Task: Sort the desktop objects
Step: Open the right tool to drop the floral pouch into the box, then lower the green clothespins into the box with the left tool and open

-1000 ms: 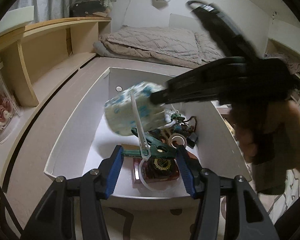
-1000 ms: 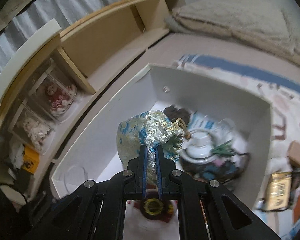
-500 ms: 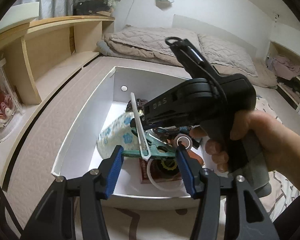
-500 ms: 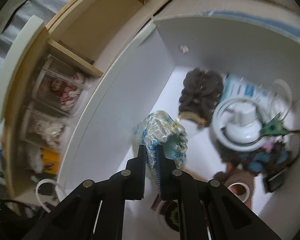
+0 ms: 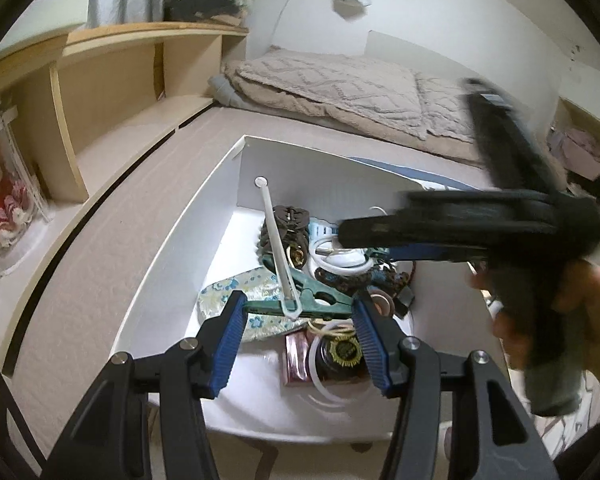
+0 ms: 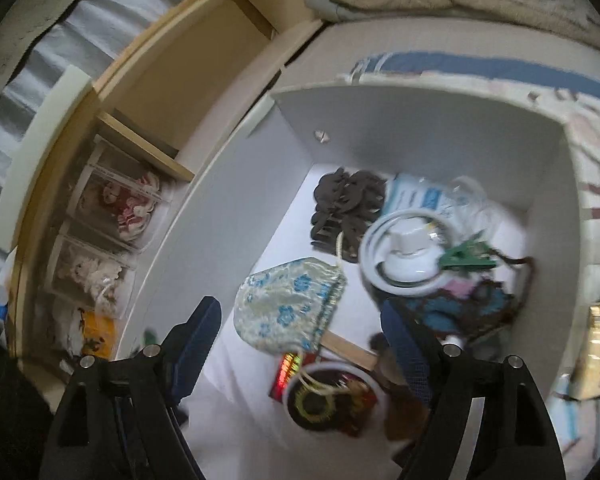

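Right gripper (image 6: 300,336) jaws opening, nothing between — brocade pouch (image 6: 290,304) lying in the white box (image 6: 420,120). Left gripper (image 5: 298,320) clamped on green clip (image 5: 300,300) — could snag its white tie (image 5: 278,248) on clutter when dropped.

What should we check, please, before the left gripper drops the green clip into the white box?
1. Floral pouch released, lying in the white box: ok.
2. Right gripper jaws opening, nothing between them: ok.
3. Left gripper gripping the green clip: ok.
4. White strap held by the clip: ok; whether it will snag, cannot tell.
5. Left gripper above the box opening: ok.
6. Right gripper clear of the drop path: cannot tell; it hangs blurred over the box's right side.
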### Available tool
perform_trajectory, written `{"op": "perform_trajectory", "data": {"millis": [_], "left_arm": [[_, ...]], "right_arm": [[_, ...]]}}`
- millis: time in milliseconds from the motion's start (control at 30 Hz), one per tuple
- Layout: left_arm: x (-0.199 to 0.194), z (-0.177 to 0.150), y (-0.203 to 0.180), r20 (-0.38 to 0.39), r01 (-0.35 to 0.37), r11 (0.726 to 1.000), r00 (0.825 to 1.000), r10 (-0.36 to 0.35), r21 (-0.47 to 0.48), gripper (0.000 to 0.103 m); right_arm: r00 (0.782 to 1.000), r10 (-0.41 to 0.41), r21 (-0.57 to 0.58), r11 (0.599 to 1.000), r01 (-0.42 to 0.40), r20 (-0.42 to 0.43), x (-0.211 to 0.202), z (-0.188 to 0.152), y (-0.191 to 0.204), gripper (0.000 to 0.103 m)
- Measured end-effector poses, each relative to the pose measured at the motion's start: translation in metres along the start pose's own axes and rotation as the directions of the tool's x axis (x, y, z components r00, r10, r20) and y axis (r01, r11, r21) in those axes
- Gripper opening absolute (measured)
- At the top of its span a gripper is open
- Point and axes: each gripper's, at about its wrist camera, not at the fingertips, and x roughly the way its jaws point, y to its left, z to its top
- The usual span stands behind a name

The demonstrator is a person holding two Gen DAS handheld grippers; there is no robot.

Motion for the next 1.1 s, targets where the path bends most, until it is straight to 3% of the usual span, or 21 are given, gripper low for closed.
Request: {"op": "perform_trajectory", "data": {"millis": [267,833,1033,1100], "left_arm": [[0.034,0.012,-0.005,-0.115,-0.033,0.999,0.993,0.029,-0.037,0.054],[0.059,0.021,-0.007,-0.133,-0.120,0.993,0.984,0.118,-0.012,0.054],[0.062,0.021,-0.003,-0.144,-0.117,0.992,0.984,0.108,-0.053,0.054],[0.061,0.021,0.000,-0.150,-0.110,0.991,0.984,0.097,-0.082,0.059]], "right_arm": [[0.995,-0.049,-0.037,0.998,0.052,0.088,-0.056,-0.014,-0.022,0.083],[0.992,-0.066,-0.193,0.977,0.086,0.110,-0.111,-0.066,-0.020,0.083],[0.993,-0.059,-0.232,0.969,0.082,0.104,-0.117,-0.075,-0.010,0.083],[0.993,-0.059,-0.241,0.967,0.082,0.100,-0.116,-0.077,-0.007,0.083]]}}
